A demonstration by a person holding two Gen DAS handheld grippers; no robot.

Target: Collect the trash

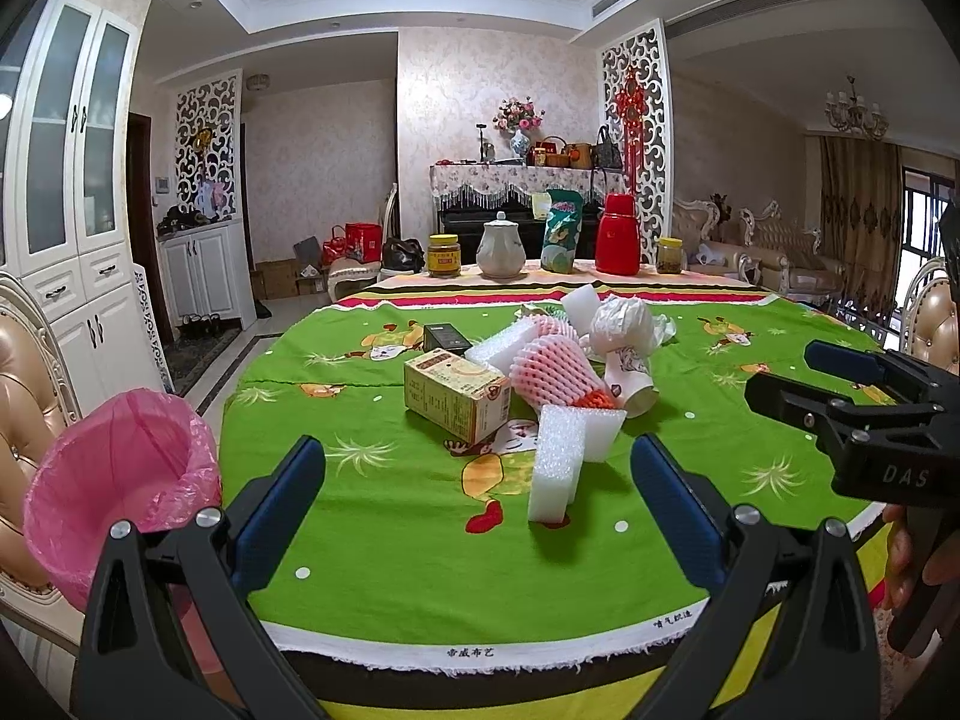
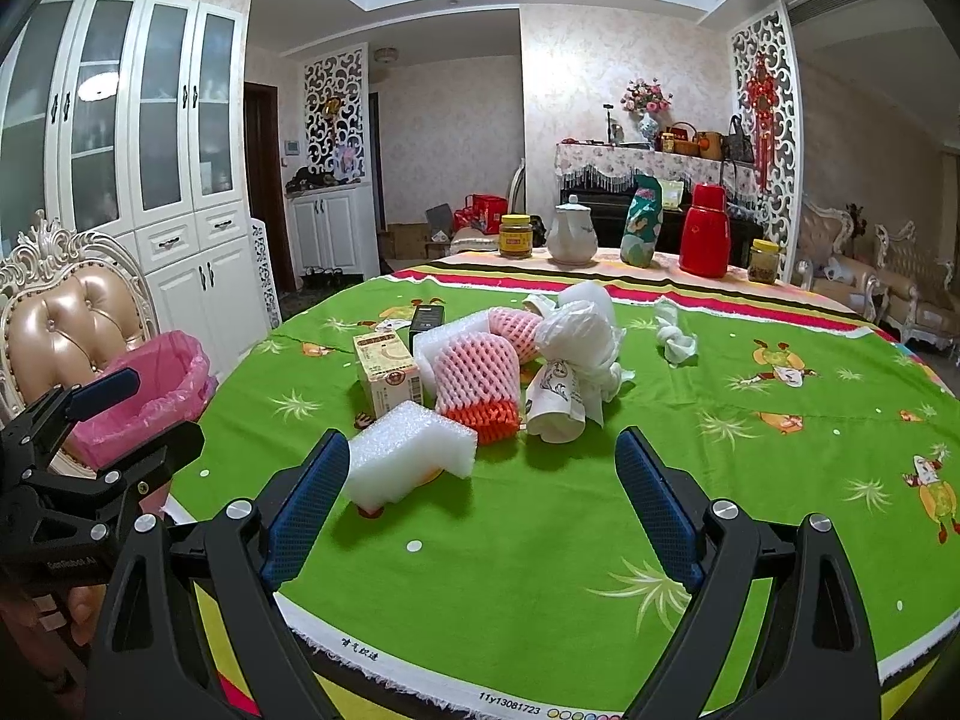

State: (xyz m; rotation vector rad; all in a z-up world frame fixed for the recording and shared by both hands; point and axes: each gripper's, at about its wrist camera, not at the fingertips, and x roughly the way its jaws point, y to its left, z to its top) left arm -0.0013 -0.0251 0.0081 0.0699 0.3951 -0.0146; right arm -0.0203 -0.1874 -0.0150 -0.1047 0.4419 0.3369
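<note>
A pile of trash lies mid-table: a white foam block [image 1: 561, 462] [image 2: 408, 459] nearest me, a pink foam fruit net [image 1: 555, 375] [image 2: 477, 372], a yellow carton [image 1: 456, 396] [image 2: 387, 372], a paper cup [image 1: 630, 375] [image 2: 555, 399], a white plastic bag [image 1: 621, 318] [image 2: 576, 327] and a black box [image 1: 444, 336] [image 2: 426, 318]. A bin lined with a pink bag [image 1: 120, 480] [image 2: 150, 396] stands at the table's left. My left gripper [image 1: 480, 504] is open and empty before the foam block. My right gripper [image 2: 483, 501] is open and empty, its left finger beside the block.
The round table has a green cartoon cloth [image 1: 420, 540] [image 2: 750, 450]. A crumpled tissue [image 2: 675, 339] lies right of the pile. At the far edge stand a yellow-lidded jar [image 1: 444, 255], white teapot [image 1: 501, 249], green bag [image 1: 561, 231], red flask [image 1: 618, 234]. Padded chairs flank the table.
</note>
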